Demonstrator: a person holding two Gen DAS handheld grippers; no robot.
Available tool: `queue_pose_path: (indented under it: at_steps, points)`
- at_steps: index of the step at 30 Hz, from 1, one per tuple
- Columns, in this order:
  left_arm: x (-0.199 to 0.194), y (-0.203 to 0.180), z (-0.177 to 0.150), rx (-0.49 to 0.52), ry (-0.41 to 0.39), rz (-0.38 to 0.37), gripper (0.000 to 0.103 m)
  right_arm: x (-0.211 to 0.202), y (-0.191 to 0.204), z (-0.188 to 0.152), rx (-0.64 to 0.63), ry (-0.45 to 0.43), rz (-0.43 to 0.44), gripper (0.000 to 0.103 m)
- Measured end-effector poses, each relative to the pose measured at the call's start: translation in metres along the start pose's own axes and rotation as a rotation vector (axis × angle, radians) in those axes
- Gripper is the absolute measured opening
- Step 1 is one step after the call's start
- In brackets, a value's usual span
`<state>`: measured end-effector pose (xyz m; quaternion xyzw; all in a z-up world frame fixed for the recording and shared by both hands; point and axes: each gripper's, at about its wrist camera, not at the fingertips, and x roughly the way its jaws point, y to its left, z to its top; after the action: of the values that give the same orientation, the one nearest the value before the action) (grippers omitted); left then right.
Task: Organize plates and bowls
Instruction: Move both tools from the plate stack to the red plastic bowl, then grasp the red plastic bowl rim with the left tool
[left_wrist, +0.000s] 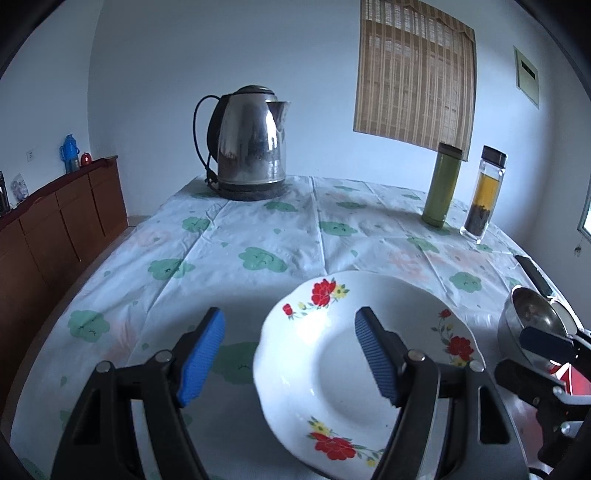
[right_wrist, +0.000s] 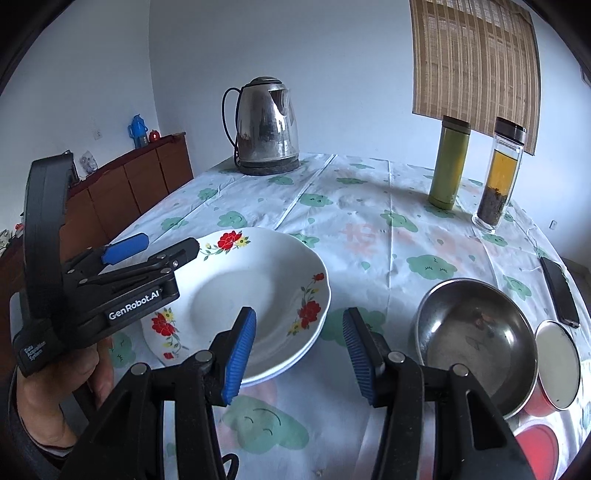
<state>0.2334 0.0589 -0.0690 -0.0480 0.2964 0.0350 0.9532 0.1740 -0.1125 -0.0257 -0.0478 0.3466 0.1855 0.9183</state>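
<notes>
Only from right wrist: phone (right_wrist: 560, 293) far right; both left gripper (left_wrist: 290, 356) and right gripper (right_wrist: 299, 354) open, empty, above floral plates (right_wrist: 258, 295).

table (right_wrist: 369, 236): plates (right_wrist: 258, 295) (stacked), bowl (right_wrist: 476, 332), kettle (right_wrist: 267, 125), phone (right_wrist: 559, 295)

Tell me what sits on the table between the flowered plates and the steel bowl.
Nothing: in the right wrist view only bare cloud-print tablecloth separates the flowered plates from the steel bowl.
</notes>
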Motion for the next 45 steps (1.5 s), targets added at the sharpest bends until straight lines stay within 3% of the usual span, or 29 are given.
queue_pose_path:
  at_steps: [8,23,32,45]
  points:
    - [-0.036,-0.041,-0.006,0.069,-0.019,-0.066,0.074,-0.056,-0.025,-0.024,0.023,-0.025,0.012,0.052]
    - [-0.083,-0.149,-0.041,0.187,0.049,-0.289,0.074,-0.145,-0.085,-0.081,0.056,-0.063,-0.126,0.052]
    - [-0.09,-0.197,-0.057,0.229,0.092,-0.371,0.074,-0.155,-0.135,-0.105,0.143,-0.045,-0.197,0.052]
    - [-0.083,-0.233,-0.077,0.274,0.163,-0.421,0.074,-0.142,-0.175,-0.125,0.209,-0.008,-0.218,0.052]
